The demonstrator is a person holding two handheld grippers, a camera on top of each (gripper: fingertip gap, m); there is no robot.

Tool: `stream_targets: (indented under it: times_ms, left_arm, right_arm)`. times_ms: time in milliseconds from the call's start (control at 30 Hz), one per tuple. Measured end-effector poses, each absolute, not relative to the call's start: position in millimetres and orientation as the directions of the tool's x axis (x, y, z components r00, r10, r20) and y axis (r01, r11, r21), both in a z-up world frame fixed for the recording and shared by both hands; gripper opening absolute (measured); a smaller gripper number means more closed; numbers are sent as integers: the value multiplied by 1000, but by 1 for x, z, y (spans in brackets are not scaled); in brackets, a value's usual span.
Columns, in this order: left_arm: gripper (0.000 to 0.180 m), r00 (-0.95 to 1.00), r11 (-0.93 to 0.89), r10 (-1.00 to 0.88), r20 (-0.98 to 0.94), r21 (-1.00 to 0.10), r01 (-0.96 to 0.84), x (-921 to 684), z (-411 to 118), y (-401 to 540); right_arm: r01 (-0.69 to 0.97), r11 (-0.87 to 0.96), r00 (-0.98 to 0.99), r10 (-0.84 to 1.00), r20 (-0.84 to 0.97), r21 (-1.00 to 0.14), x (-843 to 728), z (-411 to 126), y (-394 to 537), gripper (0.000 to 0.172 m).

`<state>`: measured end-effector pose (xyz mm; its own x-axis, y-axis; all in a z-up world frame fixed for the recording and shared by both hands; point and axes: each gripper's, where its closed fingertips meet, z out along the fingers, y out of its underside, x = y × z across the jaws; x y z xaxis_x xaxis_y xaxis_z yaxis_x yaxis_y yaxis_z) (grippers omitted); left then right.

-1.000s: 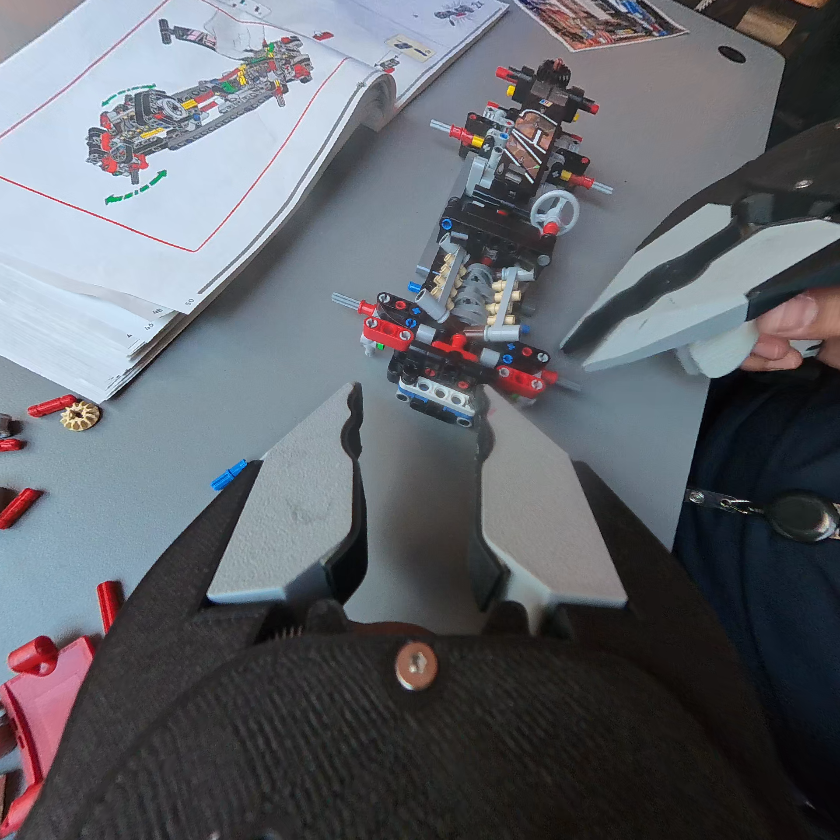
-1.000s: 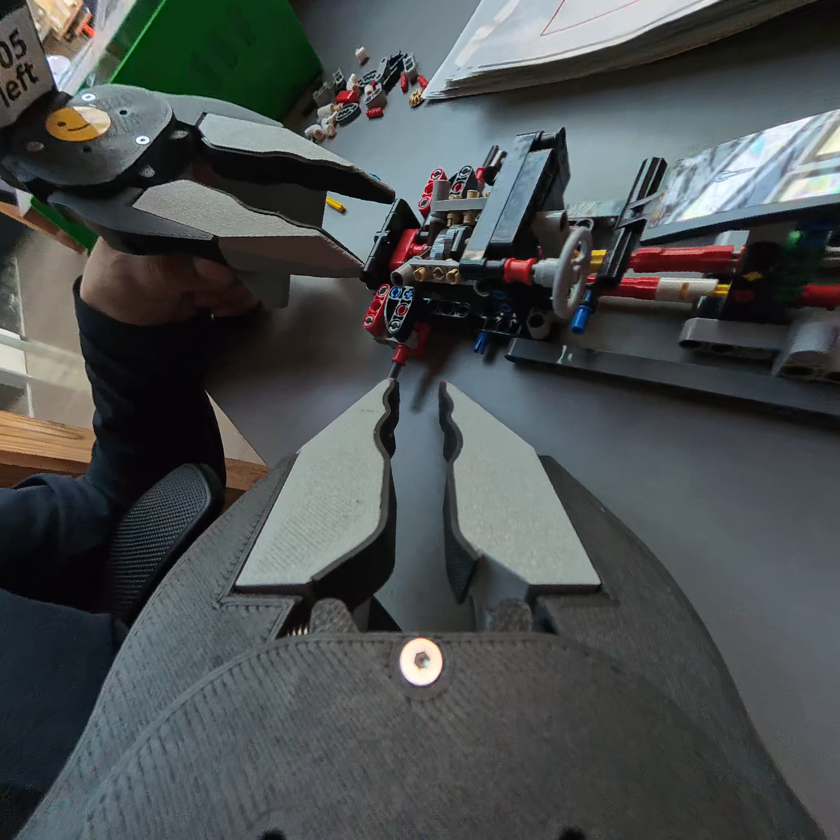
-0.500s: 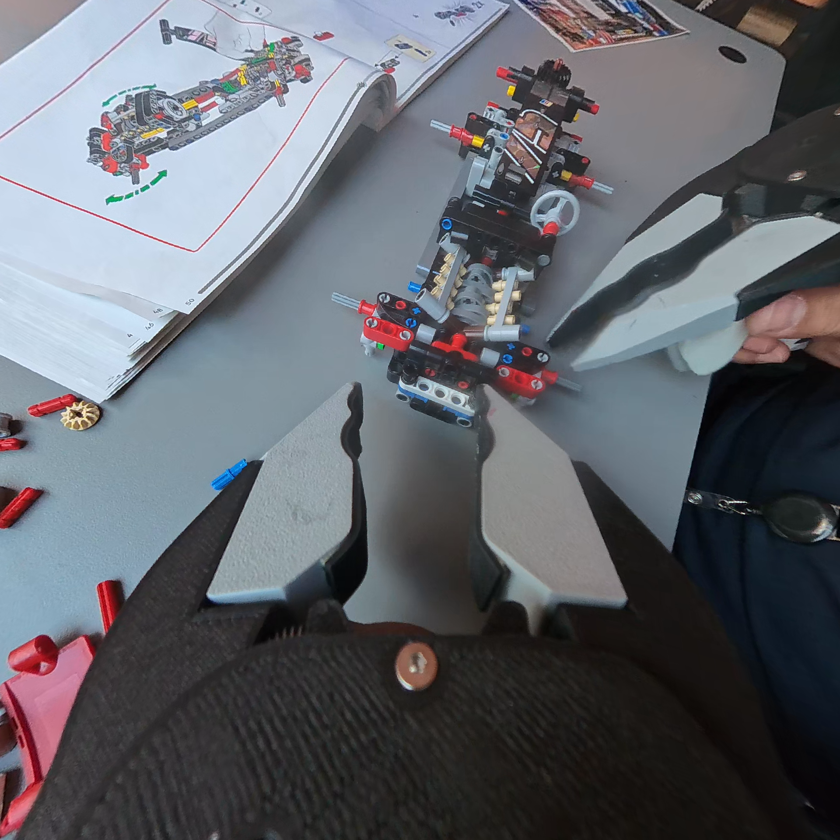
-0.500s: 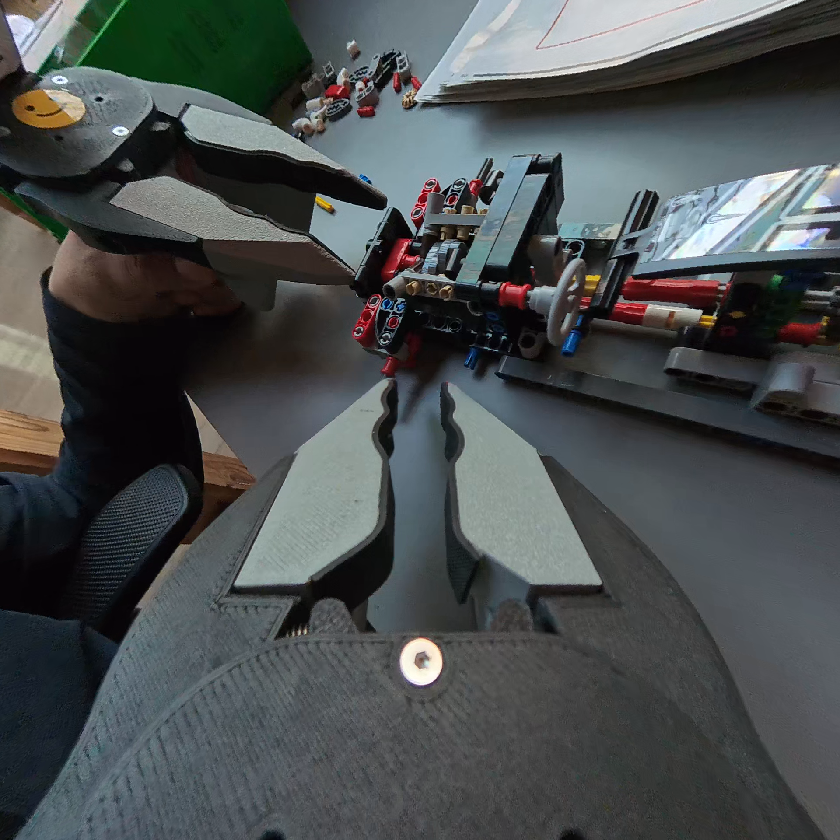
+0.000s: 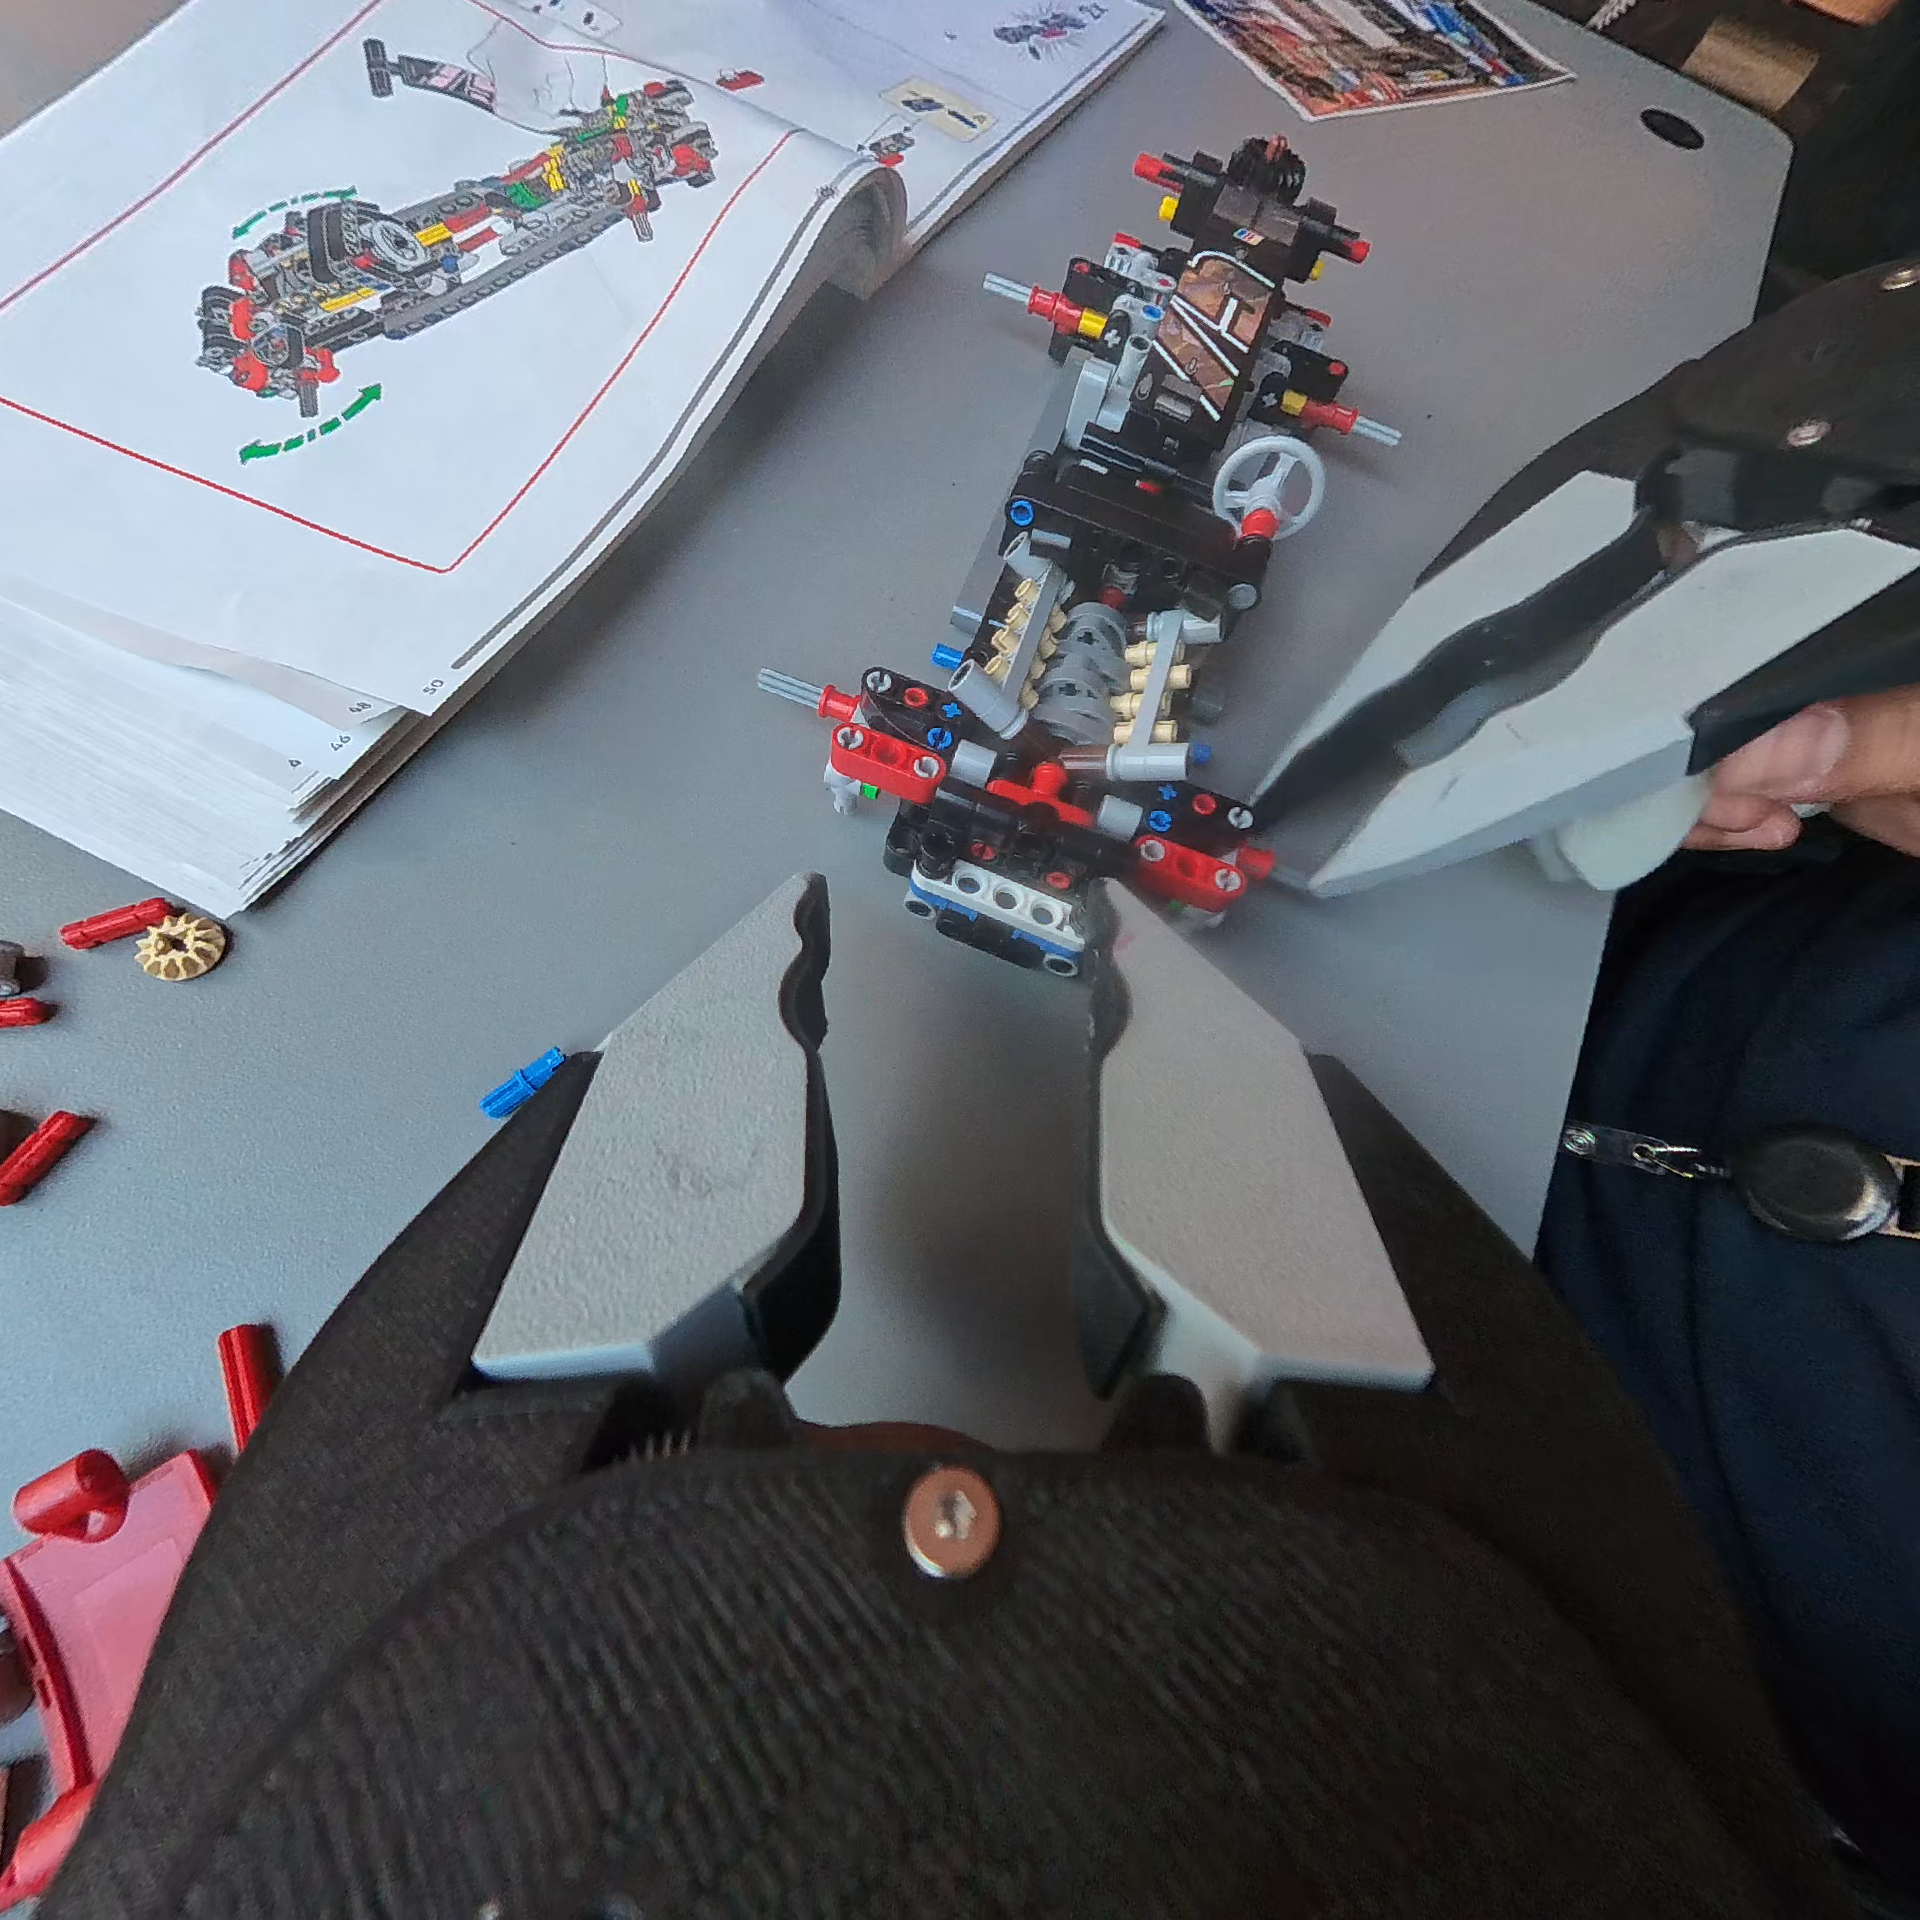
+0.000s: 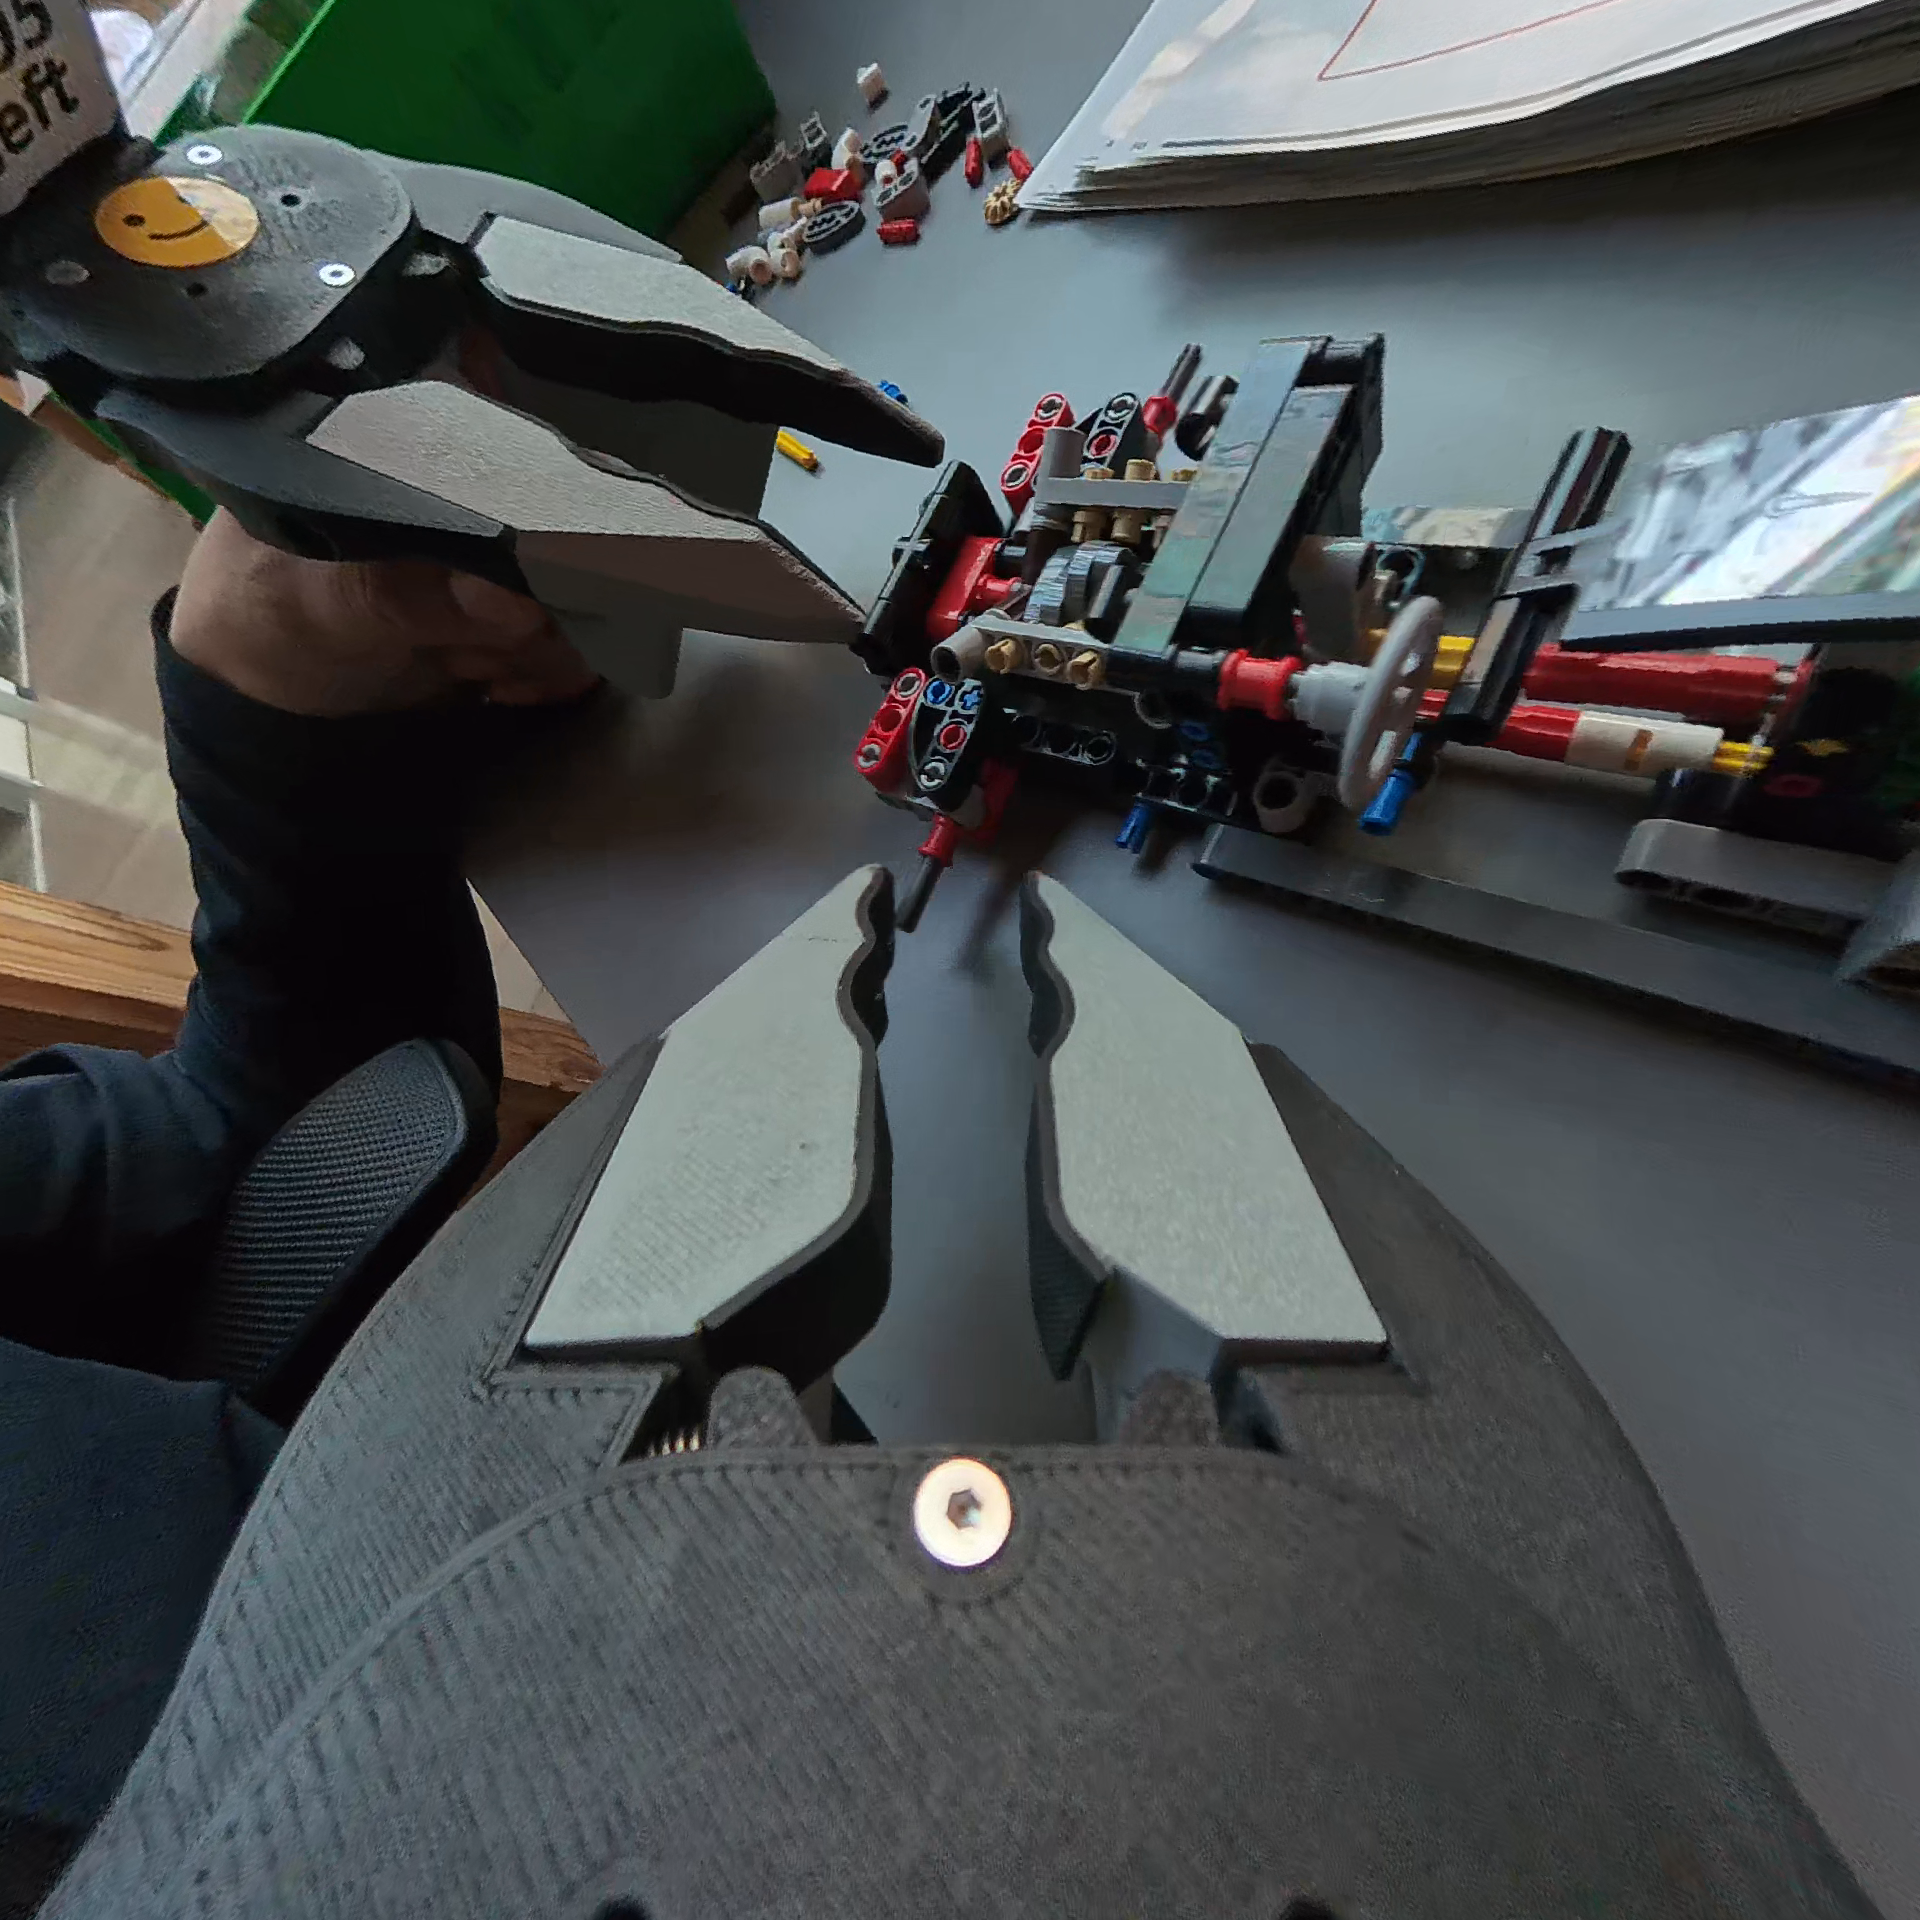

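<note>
A partly built toy car chassis [image 5: 1101, 634] of black, red and grey beams lies lengthwise on the grey table [image 5: 727, 831]. My left gripper [image 5: 956, 925] is open just behind its rear end. Its right fingertip [image 5: 1117, 935] is at the white and blue rear beam [image 5: 1003, 904], and nothing is between the pads. In the right wrist view the left gripper [image 6: 899, 540] has its lower tip against the chassis [image 6: 1195, 582]. My right gripper [image 6: 956, 894] is open. A dark axle with a red bush [image 6: 930, 868] pokes out beside its left fingertip [image 6: 873, 914], ungripped. The right gripper also shows in the left wrist view [image 5: 1288, 852].
An open instruction booklet [image 5: 416, 312] lies at the far left. Loose parts lie at the left: a tan gear [image 5: 179, 943], red pins [image 5: 42, 1153], a blue pin [image 5: 520, 1081] and a red panel [image 5: 94, 1579]. The table edge and a person's dark clothing [image 5: 1766, 1039] are at the right. A green box [image 6: 540, 94] stands behind. The left tips stand about 12 centimeters off the tan gear [image 5: 179, 943].
My right gripper has moved in toward the chassis's rear axle, and its jaws have opened a little. My left gripper has stayed still and open.
</note>
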<state>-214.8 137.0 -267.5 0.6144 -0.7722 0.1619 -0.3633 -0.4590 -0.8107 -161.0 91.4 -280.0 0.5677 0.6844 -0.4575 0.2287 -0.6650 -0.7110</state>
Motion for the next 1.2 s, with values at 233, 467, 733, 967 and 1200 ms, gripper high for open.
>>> stream_targets:
  times_ms: [233, 467, 733, 967, 1200]
  left_arm:
    - [47, 615, -463, -770, 168, -810, -360, -215, -268, 137]
    - [40, 593, -452, -782, 192, -830, -327, -215, -261, 135]
    - [33, 605, -281, -781, 158, -953, -114, -229, -217, 138]
    - [32, 739, -138, -674, -1, -982, -127, -242, -206, 157]
    - [31, 832, -15, -526, -177, -976, -217, -256, -198, 171]
  right_arm:
    - [241, -643, 585, 694, -420, -727, -150, -280, 93, 17]
    - [169, -569, 542, 736, -407, -805, -133, -256, 97, 17]
    - [43, -315, 591, 773, -230, -948, -50, -183, 151, 23]
    - [54, -236, 687, 714, -135, -970, 41, -176, 234, 32]
    - [194, -181, 659, 752, -9, -964, 61, -198, 310, 34]
